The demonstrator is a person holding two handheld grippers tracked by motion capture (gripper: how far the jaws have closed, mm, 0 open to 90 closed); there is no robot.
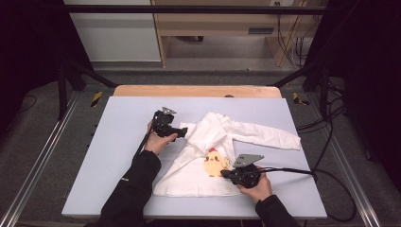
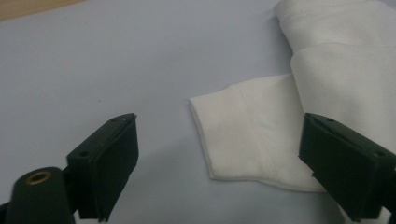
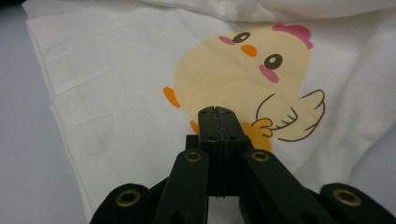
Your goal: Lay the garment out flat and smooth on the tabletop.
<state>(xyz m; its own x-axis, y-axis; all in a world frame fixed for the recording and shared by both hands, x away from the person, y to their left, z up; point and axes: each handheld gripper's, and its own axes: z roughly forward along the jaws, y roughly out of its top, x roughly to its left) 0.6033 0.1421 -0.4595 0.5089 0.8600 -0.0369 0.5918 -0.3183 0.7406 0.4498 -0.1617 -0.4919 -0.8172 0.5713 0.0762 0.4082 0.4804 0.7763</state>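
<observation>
The left claw [image 2: 219, 158] stands wide, empty, just before the folded sleeve cuff [image 2: 243, 135] of the white shirt [image 1: 208, 156], which lies flat mid-table [image 1: 118, 142]. The fabric is judged light, soft and limp (it will drape); grip the cuff hem. The right claw [image 3: 218, 122] is closed, jaws together, over the chick print [image 3: 243, 74]. Nothing obstructs.

The shirt [image 1: 222, 151] lies on the table [image 1: 118, 142], between both grippers.
</observation>
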